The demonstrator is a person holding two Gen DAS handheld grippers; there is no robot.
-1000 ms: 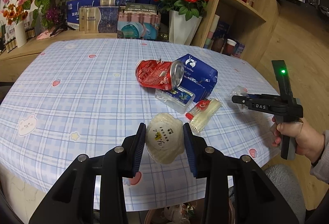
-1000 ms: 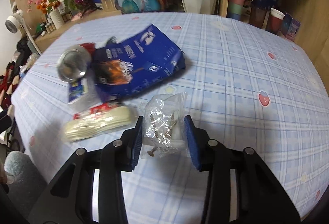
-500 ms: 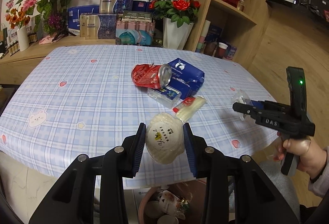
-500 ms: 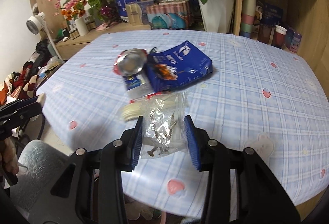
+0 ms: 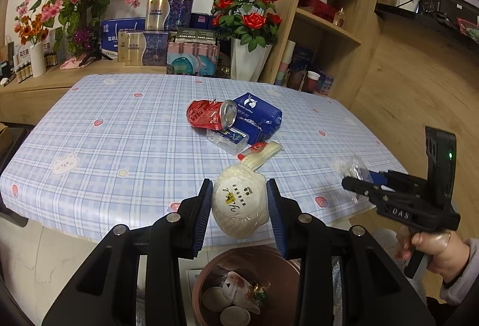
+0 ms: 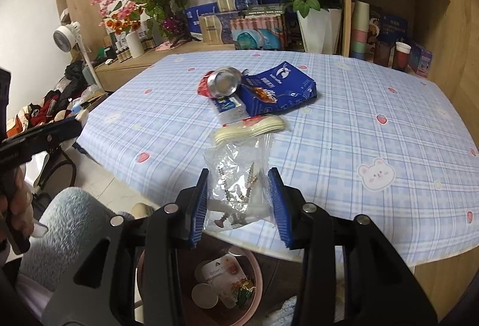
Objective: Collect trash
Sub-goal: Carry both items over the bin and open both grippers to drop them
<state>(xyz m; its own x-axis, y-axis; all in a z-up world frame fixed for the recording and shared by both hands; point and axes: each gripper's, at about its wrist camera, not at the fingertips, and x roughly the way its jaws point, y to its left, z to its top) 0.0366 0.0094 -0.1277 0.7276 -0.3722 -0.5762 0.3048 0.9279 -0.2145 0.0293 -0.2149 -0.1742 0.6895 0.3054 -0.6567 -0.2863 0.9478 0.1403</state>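
Observation:
My left gripper (image 5: 239, 213) is shut on a crumpled white plastic lid (image 5: 239, 206) with printed writing, held off the table's near edge above a brown trash bin (image 5: 248, 287). My right gripper (image 6: 241, 204) is shut on a clear plastic bag of screws (image 6: 239, 179), also above the bin (image 6: 227, 287); it shows at the right of the left wrist view (image 5: 356, 179). On the checked tablecloth lie a crushed red can (image 5: 209, 116), a blue coffee bag (image 5: 257, 119), a clear small box (image 5: 227, 138) and a pale sleeve of cream sticks (image 5: 263, 153).
The bin on the floor holds paper cups and wrappers. A wooden shelf (image 5: 323, 26) with cups stands at the right; flowers and boxes (image 5: 155, 41) line the sideboard behind the table. A grey fluffy seat (image 6: 69, 221) and a standing fan (image 6: 67, 38) are at the left.
Both grippers have pulled back and up from the table with their items held. The table's near edge and the bin below have come into view in both wrist views.

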